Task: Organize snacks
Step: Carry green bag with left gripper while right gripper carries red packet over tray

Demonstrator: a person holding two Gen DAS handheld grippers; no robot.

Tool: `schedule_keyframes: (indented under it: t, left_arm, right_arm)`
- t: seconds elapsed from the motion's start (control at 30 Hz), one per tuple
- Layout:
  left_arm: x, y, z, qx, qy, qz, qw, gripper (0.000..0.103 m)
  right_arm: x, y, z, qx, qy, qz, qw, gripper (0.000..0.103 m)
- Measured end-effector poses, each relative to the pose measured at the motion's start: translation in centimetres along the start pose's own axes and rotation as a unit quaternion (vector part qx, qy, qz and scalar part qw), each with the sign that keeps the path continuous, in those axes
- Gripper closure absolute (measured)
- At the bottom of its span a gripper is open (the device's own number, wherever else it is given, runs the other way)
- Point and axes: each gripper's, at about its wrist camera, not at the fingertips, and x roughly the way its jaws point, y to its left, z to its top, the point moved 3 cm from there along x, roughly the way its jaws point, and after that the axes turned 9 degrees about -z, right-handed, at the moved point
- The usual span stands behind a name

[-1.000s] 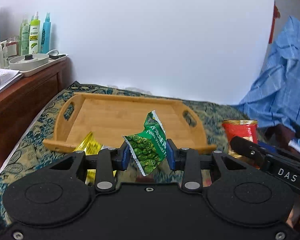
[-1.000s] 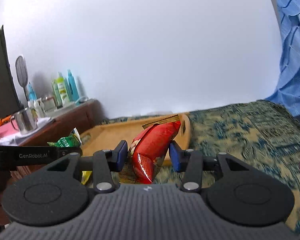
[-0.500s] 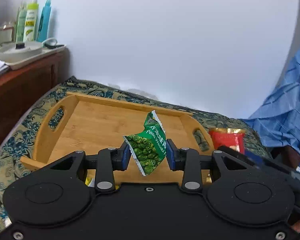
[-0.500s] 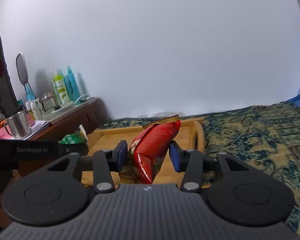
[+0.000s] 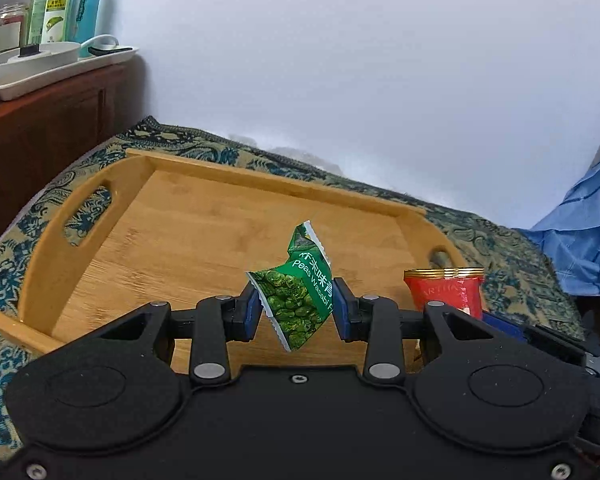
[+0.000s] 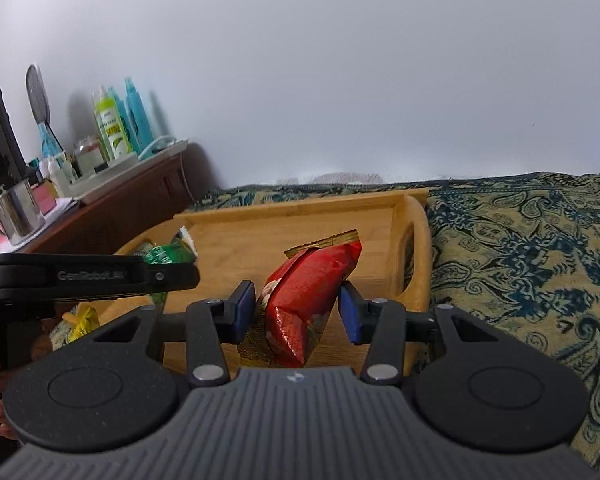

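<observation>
My left gripper [image 5: 296,312] is shut on a green wasabi peas packet [image 5: 300,296] and holds it above the near part of the bamboo tray [image 5: 188,232]. My right gripper [image 6: 298,312] is shut on a red snack bag [image 6: 308,292] above the tray's right end [image 6: 416,240]. The red bag also shows in the left wrist view [image 5: 444,288], to the right of the green packet. The left gripper with the green packet [image 6: 168,254] shows at the left of the right wrist view. The tray floor is bare wood.
The tray lies on a blue and tan paisley cloth [image 6: 520,248]. A yellow snack packet [image 6: 80,320] lies on the cloth near the tray's front left. A wooden cabinet [image 5: 40,128] with bottles and a white tray stands at the left. Blue fabric [image 5: 580,240] hangs at the right.
Both grippers have moved forward and over the tray with their packets still held. The tray now fills more of both views.
</observation>
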Motion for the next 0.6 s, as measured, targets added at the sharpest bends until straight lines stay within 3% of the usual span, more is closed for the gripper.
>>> schedule_keyframes:
  t: [0.6]
  left_arm:
    - [2.7,-0.7,-0.7,0.023,0.013,0.022,0.9994,0.069]
  right_arm:
    - [1.8,0.0,-0.2,-0.012,0.021,0.001,1.0,0.054]
